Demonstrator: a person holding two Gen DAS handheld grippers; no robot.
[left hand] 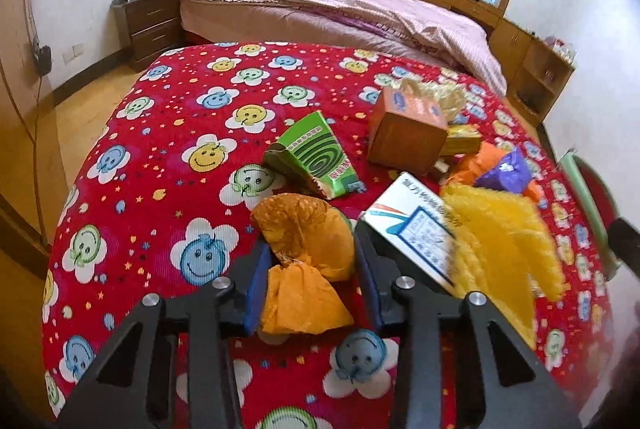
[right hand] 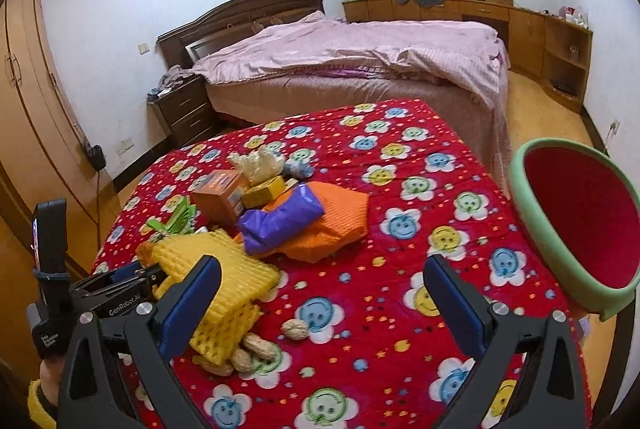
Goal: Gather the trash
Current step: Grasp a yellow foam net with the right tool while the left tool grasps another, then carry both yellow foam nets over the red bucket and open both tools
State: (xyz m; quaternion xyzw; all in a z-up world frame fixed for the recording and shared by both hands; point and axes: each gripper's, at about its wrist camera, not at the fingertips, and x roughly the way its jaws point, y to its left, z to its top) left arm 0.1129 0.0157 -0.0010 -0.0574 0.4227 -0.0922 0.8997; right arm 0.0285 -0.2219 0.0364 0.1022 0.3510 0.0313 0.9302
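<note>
Bedroom, red-blanket worktop [left hand: 168, 117] | left hand-held gripper [left hand: 310, 269] pinching orange wrapper [left hand: 308, 261], lengthwise between pads | right hand-held gripper [right hand: 320, 293] wide, empty | bin [right hand: 576, 229] right

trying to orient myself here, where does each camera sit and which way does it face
Left wrist: on the left gripper, looking down along its fingers, which flank an orange bag; bed beyond.
Right wrist: on the right gripper, fingers wide apart over the red blanket; left gripper and a sleeve at left, bin at right.
Shared: blanket, yellow foam, orange box, bed.
</note>
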